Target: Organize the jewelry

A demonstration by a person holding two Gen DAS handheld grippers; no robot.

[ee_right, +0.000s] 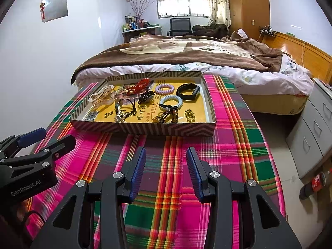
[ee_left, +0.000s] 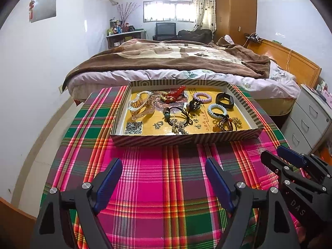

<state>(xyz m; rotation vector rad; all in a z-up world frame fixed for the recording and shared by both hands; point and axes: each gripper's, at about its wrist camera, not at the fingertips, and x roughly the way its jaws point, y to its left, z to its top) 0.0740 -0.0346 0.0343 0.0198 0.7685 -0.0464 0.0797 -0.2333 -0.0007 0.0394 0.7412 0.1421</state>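
Note:
A shallow striped cardboard box [ee_left: 186,140] [ee_right: 145,129] sits at the far end of the plaid-covered table. Inside lie a clear hair claw [ee_left: 141,105] [ee_right: 101,96], red beads [ee_left: 175,94] [ee_right: 141,87], a purple coil tie [ee_left: 202,97] [ee_right: 165,88], a pale blue coil tie [ee_left: 216,110] [ee_right: 171,101], a black wristband [ee_left: 225,100] [ee_right: 188,92], black hair ties [ee_left: 178,117], brown bead strands [ee_left: 226,124] [ee_right: 168,116] and a gold trinket [ee_right: 189,115]. My left gripper [ee_left: 164,170] hangs open over bare cloth, short of the box. My right gripper [ee_right: 166,161] is also open and empty, beside the left.
The plaid tablecloth [ee_left: 157,186] [ee_right: 228,145] spreads in front of the box. Behind the table is a bed [ee_left: 166,62] with a brown blanket. A grey drawer unit [ee_right: 315,128] stands right of the table, with a cola bottle [ee_right: 315,184] lying on the floor.

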